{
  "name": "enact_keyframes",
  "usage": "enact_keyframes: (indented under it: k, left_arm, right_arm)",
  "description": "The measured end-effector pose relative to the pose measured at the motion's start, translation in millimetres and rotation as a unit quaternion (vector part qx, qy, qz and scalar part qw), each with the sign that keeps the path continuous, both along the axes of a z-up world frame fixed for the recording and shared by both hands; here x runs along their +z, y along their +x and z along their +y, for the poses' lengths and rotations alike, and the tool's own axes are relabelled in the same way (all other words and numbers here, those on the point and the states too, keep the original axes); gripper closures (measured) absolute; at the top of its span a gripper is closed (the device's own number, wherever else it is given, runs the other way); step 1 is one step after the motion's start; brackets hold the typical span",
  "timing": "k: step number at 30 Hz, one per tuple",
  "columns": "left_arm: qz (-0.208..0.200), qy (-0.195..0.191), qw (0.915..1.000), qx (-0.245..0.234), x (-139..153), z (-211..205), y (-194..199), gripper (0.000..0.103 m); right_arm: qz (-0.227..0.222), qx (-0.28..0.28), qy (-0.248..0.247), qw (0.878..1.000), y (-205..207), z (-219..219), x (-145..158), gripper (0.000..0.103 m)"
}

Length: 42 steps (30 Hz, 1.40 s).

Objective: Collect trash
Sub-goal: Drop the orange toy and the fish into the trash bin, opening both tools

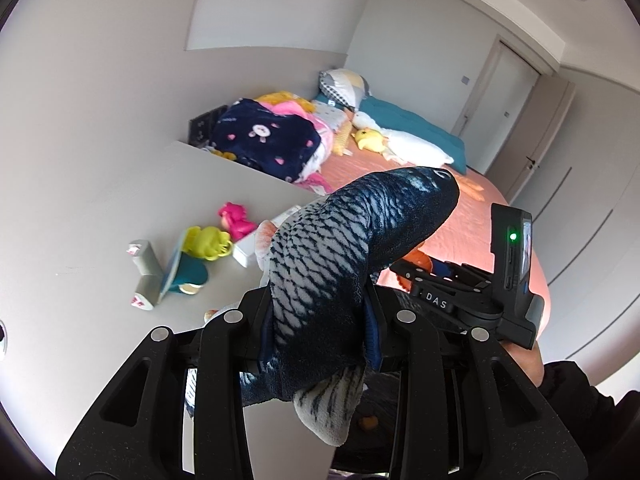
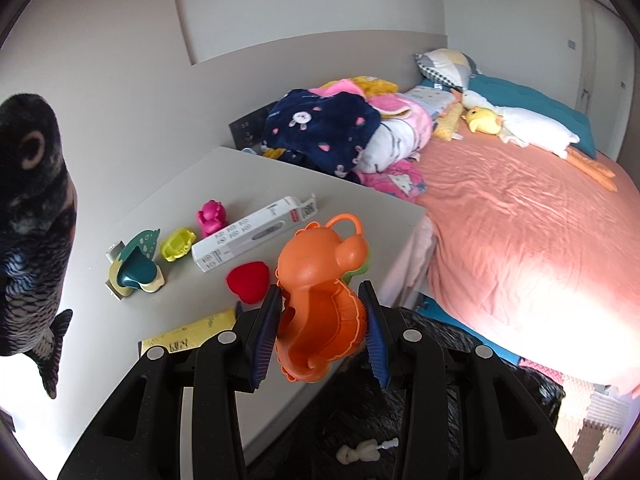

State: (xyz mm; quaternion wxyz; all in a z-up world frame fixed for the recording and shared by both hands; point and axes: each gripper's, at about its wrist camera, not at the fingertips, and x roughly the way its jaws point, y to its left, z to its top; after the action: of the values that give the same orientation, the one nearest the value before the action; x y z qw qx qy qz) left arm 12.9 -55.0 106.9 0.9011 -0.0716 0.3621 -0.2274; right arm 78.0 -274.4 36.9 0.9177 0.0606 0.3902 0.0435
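My left gripper (image 1: 318,300) is shut on a blue and grey plush fish (image 1: 340,248), held up above the grey desk (image 1: 120,216); the fish also shows in the right wrist view (image 2: 32,216) at the far left. My right gripper (image 2: 322,312) is shut on an orange plastic monkey toy (image 2: 320,288), held over the desk's near right edge. On the desk lie a white cardboard box (image 2: 248,238), a red heart (image 2: 248,280), a pink toy (image 2: 212,218), a yellow-green toy (image 2: 178,244) and a teal toy (image 2: 138,270).
A yellow flat packet (image 2: 192,330) lies by the right gripper. A bed with an orange sheet (image 2: 520,216) stands right of the desk, piled with blankets (image 2: 324,132), a yellow plush (image 2: 484,120) and a white goose plush (image 2: 536,130). Below is a dark bag (image 2: 440,420).
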Motion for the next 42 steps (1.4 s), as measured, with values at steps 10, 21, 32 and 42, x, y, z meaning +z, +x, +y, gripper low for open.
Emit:
enact_keyframes:
  k: [10, 21, 32, 42]
  left_arm:
    - [0.007, 0.0, 0.9991, -0.041, -6, -34, -5, 0.069]
    - [0.002, -0.002, 0.9951, -0.099, -7, -80, -2, 0.069]
    - [0.019, 0.011, 0.9871, -0.159, -20, -132, 2, 0.069]
    - [0.023, 0.066, 0.9809, -0.181, -37, -167, 0, 0.006]
  right_arm:
    - [-0.001, -0.033, 0.003, 0.999, -32, -32, 1, 0.064]
    - [-0.005, -0.075, 0.005, 0.997, -61, -75, 5, 0.098]
    - [-0.009, -0.132, 0.013, 0.991, -92, -118, 9, 0.098]
    - [-0.023, -0.174, 0.017, 0.984, -113, -143, 17, 0.098]
